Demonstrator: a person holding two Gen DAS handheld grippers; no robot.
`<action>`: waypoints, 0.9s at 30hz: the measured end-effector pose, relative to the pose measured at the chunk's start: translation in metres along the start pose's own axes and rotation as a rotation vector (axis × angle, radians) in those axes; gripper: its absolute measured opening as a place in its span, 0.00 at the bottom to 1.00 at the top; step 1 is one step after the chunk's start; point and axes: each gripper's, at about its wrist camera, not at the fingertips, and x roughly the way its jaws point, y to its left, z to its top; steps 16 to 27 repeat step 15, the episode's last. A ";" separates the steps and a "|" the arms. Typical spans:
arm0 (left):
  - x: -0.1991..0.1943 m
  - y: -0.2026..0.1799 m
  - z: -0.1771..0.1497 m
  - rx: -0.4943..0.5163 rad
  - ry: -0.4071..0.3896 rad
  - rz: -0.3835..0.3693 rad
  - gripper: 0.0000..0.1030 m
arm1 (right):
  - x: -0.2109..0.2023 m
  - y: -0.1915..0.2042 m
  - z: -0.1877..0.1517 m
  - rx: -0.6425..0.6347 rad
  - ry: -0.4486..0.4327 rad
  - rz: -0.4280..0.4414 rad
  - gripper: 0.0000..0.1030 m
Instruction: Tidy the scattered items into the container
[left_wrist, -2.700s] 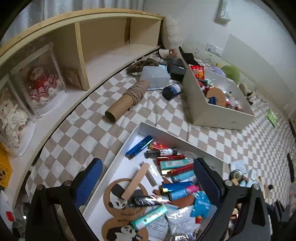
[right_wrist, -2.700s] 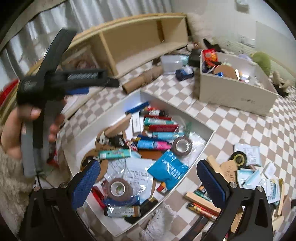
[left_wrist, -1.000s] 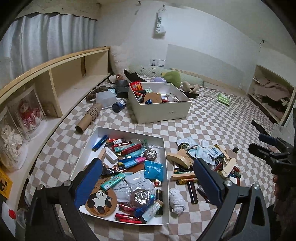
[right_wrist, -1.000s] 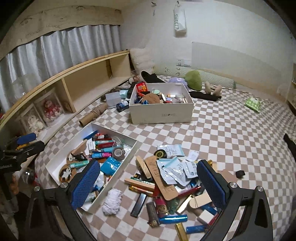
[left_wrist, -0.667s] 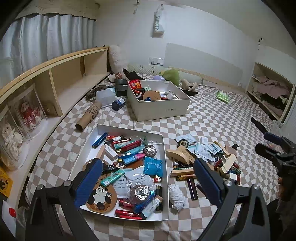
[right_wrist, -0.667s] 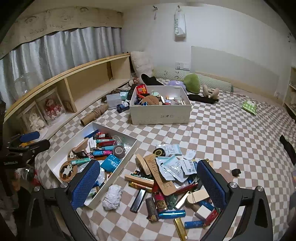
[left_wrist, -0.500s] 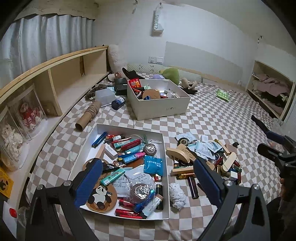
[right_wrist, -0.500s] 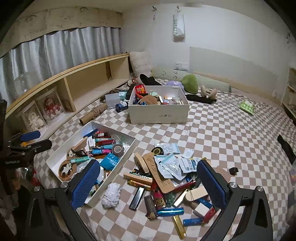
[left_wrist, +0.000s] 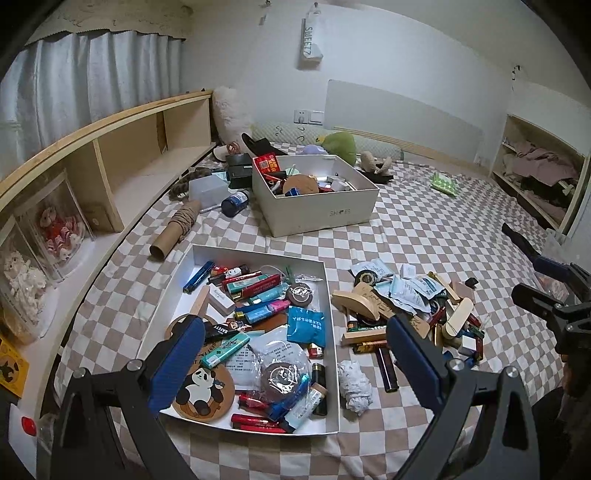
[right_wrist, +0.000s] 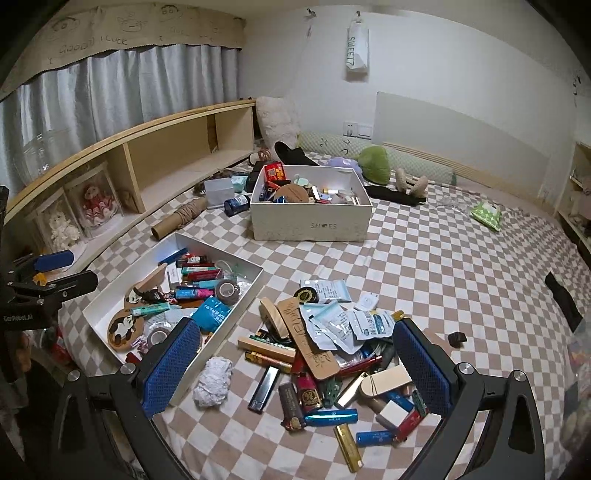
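A shallow white tray (left_wrist: 258, 252) (right_wrist: 243, 299) lies on the checkered bed, holding lighters, tape rolls, panda coasters and a blue packet. A pile of scattered items (left_wrist: 413, 306) (right_wrist: 332, 347) lies to its right: sachets, wooden pieces, lighters, tubes. A crumpled white wad (left_wrist: 352, 382) (right_wrist: 214, 380) lies by the tray's near corner. My left gripper (left_wrist: 295, 363) is open and empty, held high over the tray's near end. My right gripper (right_wrist: 297, 367) is open and empty, held high over the pile.
A white shoe box (left_wrist: 321, 206) (right_wrist: 310, 221) full of items stands behind the tray. A cardboard tube (left_wrist: 173, 232), a dark jar (left_wrist: 234, 203) and a clear box (left_wrist: 208, 188) lie at the left. A wooden shelf (left_wrist: 129, 162) runs along the left edge.
Both grippers have drawn back and up from the tray, so the whole bed now shows. In the last half second the views barely shift. Both stay open and empty.
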 end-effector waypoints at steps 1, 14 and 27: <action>0.000 0.000 0.000 -0.001 0.001 0.001 0.97 | 0.000 0.000 0.000 0.003 0.002 0.000 1.00; 0.001 0.003 -0.003 -0.009 0.000 0.000 0.97 | 0.001 -0.001 -0.001 0.002 0.010 -0.002 1.00; 0.001 0.003 -0.003 -0.009 0.000 -0.003 0.97 | 0.001 -0.001 -0.001 0.003 0.010 -0.002 1.00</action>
